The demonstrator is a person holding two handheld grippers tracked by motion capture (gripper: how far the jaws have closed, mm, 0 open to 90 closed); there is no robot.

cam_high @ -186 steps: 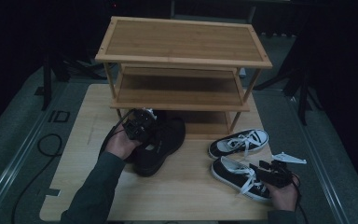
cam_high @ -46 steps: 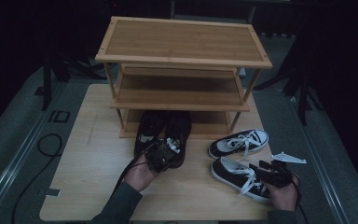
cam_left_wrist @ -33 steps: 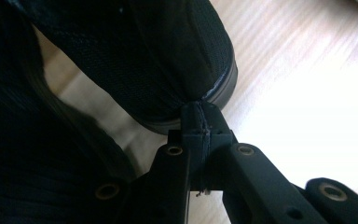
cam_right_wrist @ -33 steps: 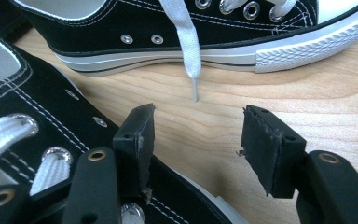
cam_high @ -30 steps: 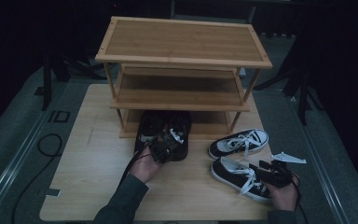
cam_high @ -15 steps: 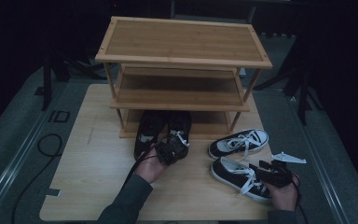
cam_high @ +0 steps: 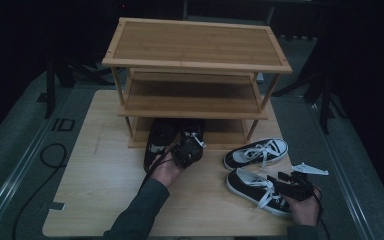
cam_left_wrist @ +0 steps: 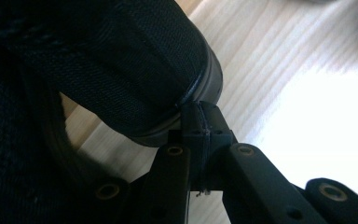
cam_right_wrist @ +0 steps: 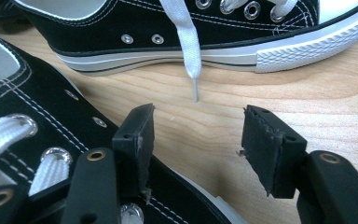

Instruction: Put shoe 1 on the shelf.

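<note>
Dark room, lit wooden table (cam_high: pixel 95 200) with a rack (cam_high: pixel 195 55). My left gripper (cam_high: pixel 189 150), jaws pressed together with nothing between, nudged the black shoes (cam_high: pixel 161 142) at the rack's bottom tier. They seemed soft in the upper, stiff at the rubber sole, light; I judged the heel collar the best hold. My right gripper (cam_right_wrist: pixel 196 135) gaped empty over the sneakers (cam_high: pixel 255 152) right of the rack. No readable writing.

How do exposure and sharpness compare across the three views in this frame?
High view: dim overall, surroundings nearly black, bamboo rack and table readable. Left gripper view: the black shoe is underexposed and soft at close range, while the table at right blows out to white. Right gripper view: evenly lit and sharp, with stitching and eyelets on the black-and-white sneakers clear.
</note>
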